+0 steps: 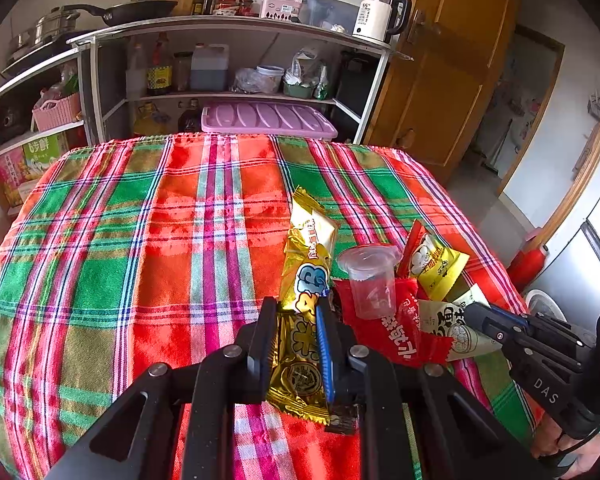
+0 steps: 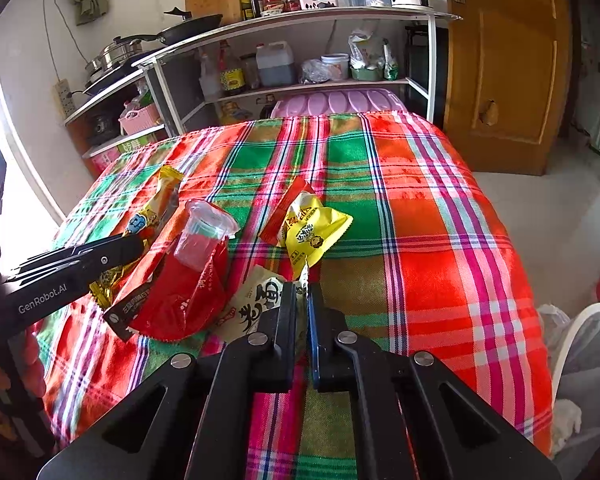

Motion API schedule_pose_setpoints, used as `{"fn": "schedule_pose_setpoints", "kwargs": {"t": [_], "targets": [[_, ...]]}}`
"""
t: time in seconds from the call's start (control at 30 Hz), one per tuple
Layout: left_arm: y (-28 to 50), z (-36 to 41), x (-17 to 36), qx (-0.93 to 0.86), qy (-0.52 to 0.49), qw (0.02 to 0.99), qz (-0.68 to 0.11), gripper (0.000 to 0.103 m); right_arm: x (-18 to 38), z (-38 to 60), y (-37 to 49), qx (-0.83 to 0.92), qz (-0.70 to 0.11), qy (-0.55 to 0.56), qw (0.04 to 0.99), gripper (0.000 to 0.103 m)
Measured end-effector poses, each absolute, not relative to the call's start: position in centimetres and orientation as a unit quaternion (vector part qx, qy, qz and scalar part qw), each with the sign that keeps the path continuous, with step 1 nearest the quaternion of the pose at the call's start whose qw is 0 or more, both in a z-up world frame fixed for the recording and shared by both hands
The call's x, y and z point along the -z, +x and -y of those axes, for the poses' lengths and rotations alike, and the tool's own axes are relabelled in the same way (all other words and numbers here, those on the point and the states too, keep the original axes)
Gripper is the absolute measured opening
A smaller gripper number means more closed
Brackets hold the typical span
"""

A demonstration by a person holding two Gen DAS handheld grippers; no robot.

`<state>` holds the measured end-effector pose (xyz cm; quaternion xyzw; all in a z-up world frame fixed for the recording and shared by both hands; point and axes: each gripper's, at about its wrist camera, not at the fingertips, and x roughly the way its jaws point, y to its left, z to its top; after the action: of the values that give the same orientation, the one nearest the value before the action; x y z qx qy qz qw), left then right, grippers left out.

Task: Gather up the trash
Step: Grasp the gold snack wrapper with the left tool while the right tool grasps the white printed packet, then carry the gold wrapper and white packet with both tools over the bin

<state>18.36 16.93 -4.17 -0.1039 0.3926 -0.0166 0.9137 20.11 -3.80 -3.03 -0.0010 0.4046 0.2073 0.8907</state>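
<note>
On the tabletop (image 1: 100, 240), covered with a red, green and pink plaid cloth, the left gripper (image 1: 296, 312) has its fingers clamped on a long gold foil snack wrapper (image 1: 308, 264) lying lengthwise between them. Just beside it lie a red plastic packet (image 1: 396, 332), a clear plastic cup (image 1: 370, 280) on its side and a yellow snack packet (image 1: 436, 264). The right gripper (image 2: 302, 300) has its fingers pressed together on the edge of a cream printed wrapper (image 2: 256, 296).
</note>
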Motion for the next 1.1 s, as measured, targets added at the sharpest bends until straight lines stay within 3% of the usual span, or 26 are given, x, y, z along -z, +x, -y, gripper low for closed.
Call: {"fn": "schedule_pose_setpoints", "kwargs": {"t": [1.1], "targets": [[14.1, -9.9, 1.1, 0.080, -0.075, 0.925, -0.364, 0.019, -0.4, 11.8, 15.2, -0.171, -0.354, 0.070, 0.917, 0.002]]}}
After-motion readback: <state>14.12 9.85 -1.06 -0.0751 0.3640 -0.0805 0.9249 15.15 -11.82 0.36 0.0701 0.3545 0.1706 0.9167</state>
